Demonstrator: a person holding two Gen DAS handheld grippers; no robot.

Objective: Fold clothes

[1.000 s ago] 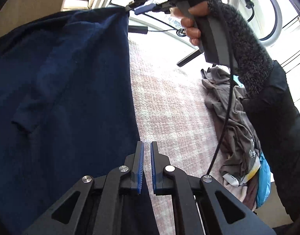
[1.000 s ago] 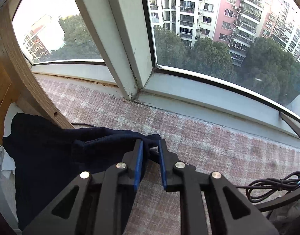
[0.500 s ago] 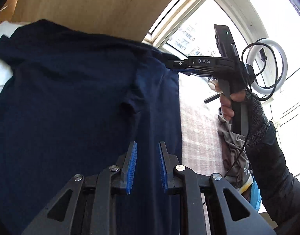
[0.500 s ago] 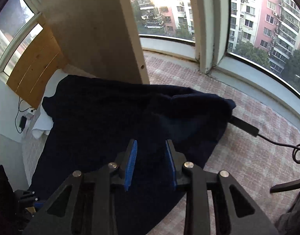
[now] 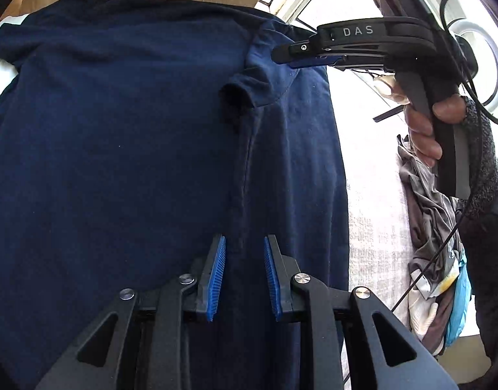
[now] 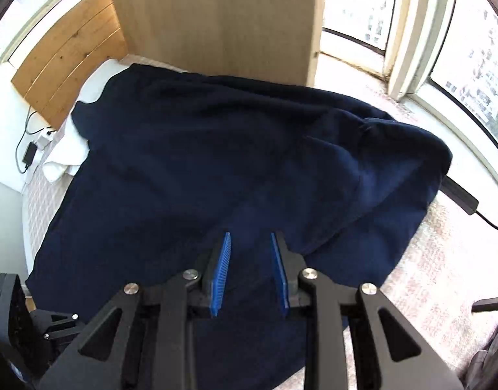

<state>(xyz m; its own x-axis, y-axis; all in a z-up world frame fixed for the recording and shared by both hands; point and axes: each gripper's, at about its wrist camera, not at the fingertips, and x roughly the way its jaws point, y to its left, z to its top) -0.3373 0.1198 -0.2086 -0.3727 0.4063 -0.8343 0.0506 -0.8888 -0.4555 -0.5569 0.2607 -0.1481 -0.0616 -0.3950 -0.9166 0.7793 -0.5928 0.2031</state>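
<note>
right claw (image 5: 283, 57) tip lost vs navy shirt (image 5: 119, 162), grip unclear.

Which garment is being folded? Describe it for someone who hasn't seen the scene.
Start at the pink checked bedspread by the window. The navy T-shirt lies spread across it below both grippers. Unlike the crumpled grey clothes pile at the right, it is solid dark blue and laid out.

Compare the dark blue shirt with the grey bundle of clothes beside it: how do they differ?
The dark blue shirt lies spread out almost flat, while the grey bundle is crumpled into a heap. The shirt is one plain colour; the bundle mixes grey with light blue, white and yellow pieces. The shirt covers far more of the surface than the bundle does. Both are soft clothing resting on the same pale checked cover.
</note>
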